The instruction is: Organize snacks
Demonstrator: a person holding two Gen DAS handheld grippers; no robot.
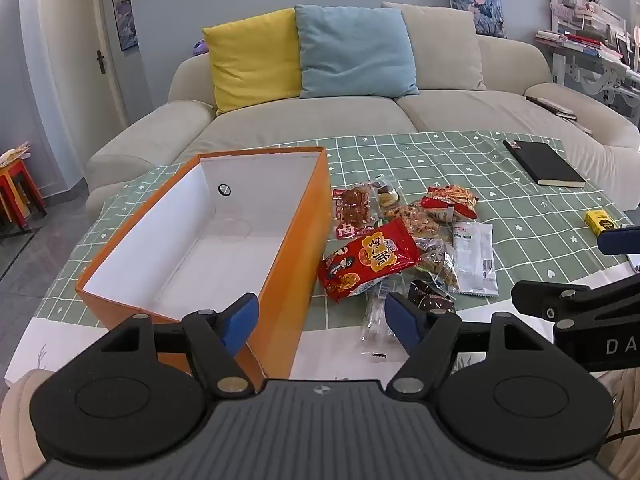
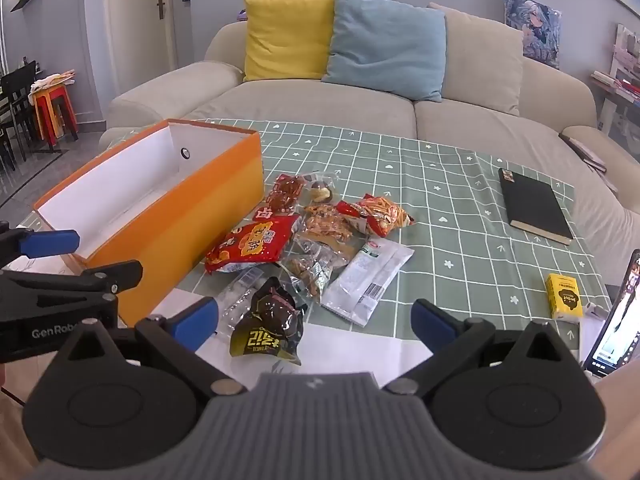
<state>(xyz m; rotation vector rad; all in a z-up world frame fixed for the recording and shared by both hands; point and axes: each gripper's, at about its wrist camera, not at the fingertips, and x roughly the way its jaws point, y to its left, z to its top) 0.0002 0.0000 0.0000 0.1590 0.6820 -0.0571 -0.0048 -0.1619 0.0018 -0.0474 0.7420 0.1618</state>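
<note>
Hovering with fingers spread and empty, the right tool has the dark snack packet just ahead; the left tool, likewise spread, faces the orange box. Crinkly wrappers overlap, so a pinch might drag neighbours off the desk.

Home living room. Beige sofa with yellow cushion and blue cushion behind the tabletop. Interior door, cluttered bookshelf at the sides.
</note>
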